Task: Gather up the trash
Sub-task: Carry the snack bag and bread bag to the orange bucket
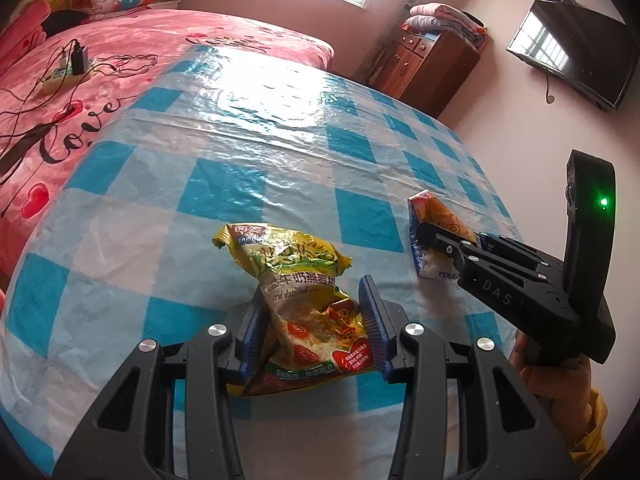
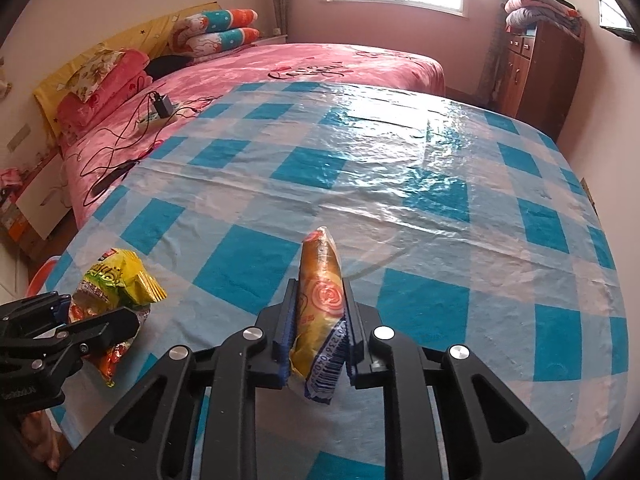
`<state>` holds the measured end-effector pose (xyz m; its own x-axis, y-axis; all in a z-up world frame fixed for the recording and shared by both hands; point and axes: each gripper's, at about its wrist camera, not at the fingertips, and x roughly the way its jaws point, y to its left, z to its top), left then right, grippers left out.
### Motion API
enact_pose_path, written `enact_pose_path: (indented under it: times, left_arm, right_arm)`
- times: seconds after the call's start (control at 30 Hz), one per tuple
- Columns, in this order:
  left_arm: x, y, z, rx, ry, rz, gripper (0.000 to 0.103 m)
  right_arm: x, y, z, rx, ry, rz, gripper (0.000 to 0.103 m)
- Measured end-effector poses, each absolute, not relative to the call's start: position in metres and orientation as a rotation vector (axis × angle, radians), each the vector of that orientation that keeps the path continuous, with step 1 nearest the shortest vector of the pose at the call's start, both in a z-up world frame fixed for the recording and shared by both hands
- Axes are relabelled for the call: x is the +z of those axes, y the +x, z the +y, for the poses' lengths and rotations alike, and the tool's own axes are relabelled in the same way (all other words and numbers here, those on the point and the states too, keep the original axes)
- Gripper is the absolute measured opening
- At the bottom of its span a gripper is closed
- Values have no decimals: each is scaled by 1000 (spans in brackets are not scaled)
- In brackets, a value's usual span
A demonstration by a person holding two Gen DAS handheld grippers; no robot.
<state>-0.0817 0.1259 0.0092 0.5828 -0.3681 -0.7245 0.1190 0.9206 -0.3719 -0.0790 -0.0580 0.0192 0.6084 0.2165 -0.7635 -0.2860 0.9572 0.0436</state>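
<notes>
– What does the left camera show?

– The left gripper (image 1: 316, 326) is clamped on a crumpled yellow bag (image 1: 304, 312); its blue pads (image 1: 374, 320) press the bag from both sides, just above the checked cloth (image 1: 224, 200). Off to its right, the right gripper (image 1: 424, 240) pinches an orange wrapper (image 1: 436, 220), with a hand (image 1: 552, 376) on its grip. Ahead and left lies a pink bed (image 1: 160, 40) with a charger (image 1: 78, 60) on it.

– And the right camera?

– Here the right gripper (image 2: 318, 320) is closed tight on the orange wrapper (image 2: 322, 296), which stands on edge between the pads, barcode end nearest the camera. To its left, the left gripper (image 2: 66, 320) holds the yellow bag (image 2: 116, 284) near the cloth's (image 2: 440, 208) edge. A cabinet (image 2: 536, 68) stands far ahead to the right.
</notes>
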Motion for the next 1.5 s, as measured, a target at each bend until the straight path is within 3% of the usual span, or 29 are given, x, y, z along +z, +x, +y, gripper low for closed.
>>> enact_pose_path:
  times: [0.8, 0.87, 0.93, 1.17, 1.3, 1.5]
  left_arm:
    - [17, -116, 184, -260, -376, 850, 45]
    - [16, -116, 181, -267, -378, 857, 49]
    - [14, -112, 175, -273, -365, 869, 61]
    - [8, -95, 142, -261, -226, 892, 63]
    - [8, -91, 137, -225, -176, 883, 41]
    - [8, -97, 156, -220, -247, 859, 35]
  right_arm:
    - [42, -103, -17, 430, 6, 846, 20]
    - [41, -105, -15, 432, 5, 851, 20]
    - [39, -106, -15, 435, 7, 855, 20]
    - [39, -108, -17, 429, 15, 857, 20]
    - [38, -109, -17, 433, 29, 864, 20]
    - [35, -110, -13, 473, 84, 883, 20]
